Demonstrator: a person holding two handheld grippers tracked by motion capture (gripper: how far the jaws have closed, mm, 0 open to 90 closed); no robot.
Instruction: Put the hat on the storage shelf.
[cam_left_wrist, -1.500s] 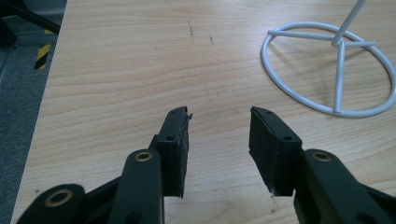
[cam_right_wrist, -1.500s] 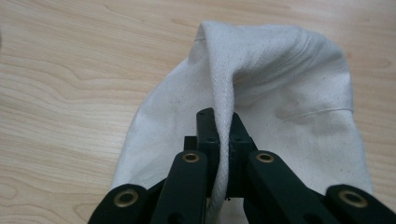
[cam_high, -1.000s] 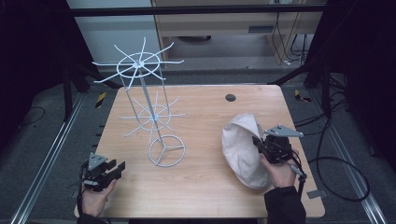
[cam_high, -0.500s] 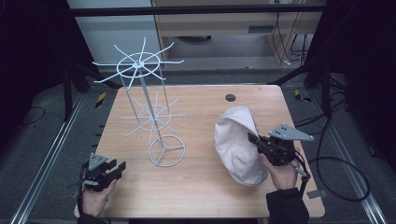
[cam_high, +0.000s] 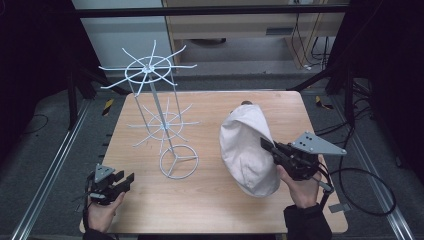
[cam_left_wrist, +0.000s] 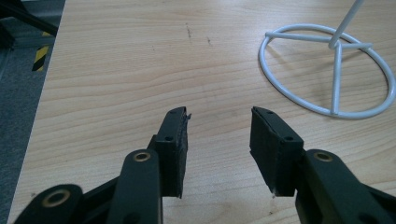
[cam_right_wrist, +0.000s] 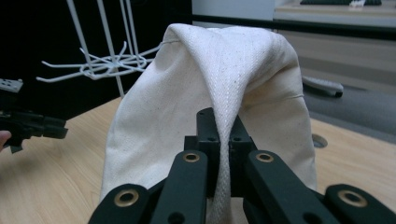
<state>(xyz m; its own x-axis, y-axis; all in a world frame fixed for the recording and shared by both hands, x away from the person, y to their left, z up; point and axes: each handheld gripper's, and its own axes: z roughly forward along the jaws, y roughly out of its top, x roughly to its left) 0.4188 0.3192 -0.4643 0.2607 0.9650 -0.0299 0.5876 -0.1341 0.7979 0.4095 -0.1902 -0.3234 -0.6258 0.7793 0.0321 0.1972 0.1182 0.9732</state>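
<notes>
A cream canvas cap (cam_high: 247, 150) hangs pinched by a fold in the right gripper (cam_high: 267, 146), whose jaws are clamped tight on a stitched seam of the fabric, seen close up in the right gripper view (cam_right_wrist: 223, 140). The cap's lower edge rests on the wooden table (cam_high: 210, 200) at about four o'clock from the white wire hat stand (cam_high: 160, 120), well apart from its ring base. At the table's seven o'clock corner, the left gripper (cam_high: 122, 181) sits low over the bare wood, its jaws partly open with nothing between them, having just been opening a little (cam_left_wrist: 219, 135).
</notes>
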